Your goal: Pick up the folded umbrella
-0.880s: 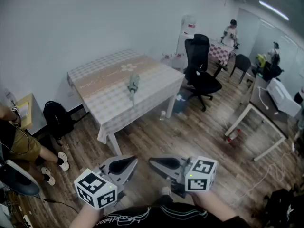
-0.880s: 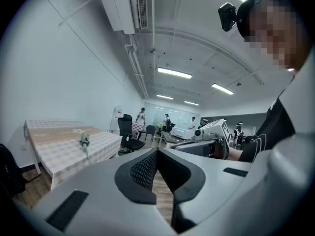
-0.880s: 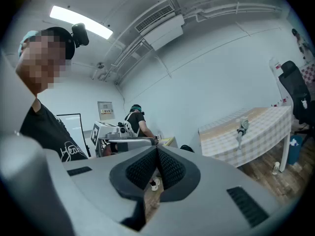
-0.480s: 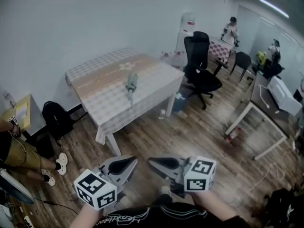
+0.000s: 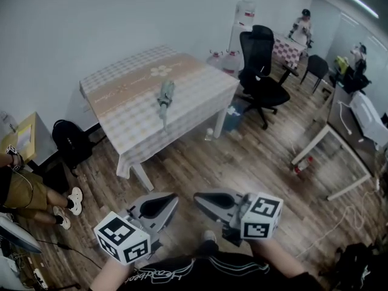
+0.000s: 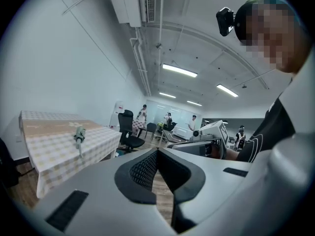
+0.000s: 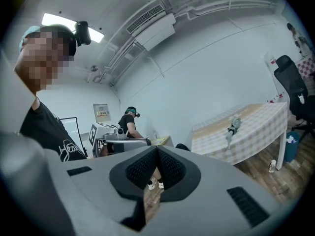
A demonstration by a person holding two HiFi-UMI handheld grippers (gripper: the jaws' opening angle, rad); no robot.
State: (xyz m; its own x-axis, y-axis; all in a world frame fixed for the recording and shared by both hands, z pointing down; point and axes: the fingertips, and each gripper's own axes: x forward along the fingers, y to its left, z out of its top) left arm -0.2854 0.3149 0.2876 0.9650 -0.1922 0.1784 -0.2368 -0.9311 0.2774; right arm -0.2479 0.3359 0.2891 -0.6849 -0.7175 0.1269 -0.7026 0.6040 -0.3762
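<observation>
Both sets of jaws are closed with nothing between them: the left gripper [image 6: 157, 154] and right gripper [image 7: 157, 151] are held close to the person's body, well apart from the umbrella [image 5: 164, 99]. The umbrella lies near the middle of the worktop [image 5: 200, 80], far across the floor, its thin end pointing toward the near edge. If the jaws arrive still closed, they would likely shove it along the cloth instead of gripping it. A pinch that catches the cloth could drag the covering. On the walk over, the bag [image 5: 70, 147] on the left and the chair [image 5: 260, 71] on the right stand near the worktop. The umbrella is too small to tell handle from tip, or whether its strap is fastened. The cloth hides most of the worktop's legs.
</observation>
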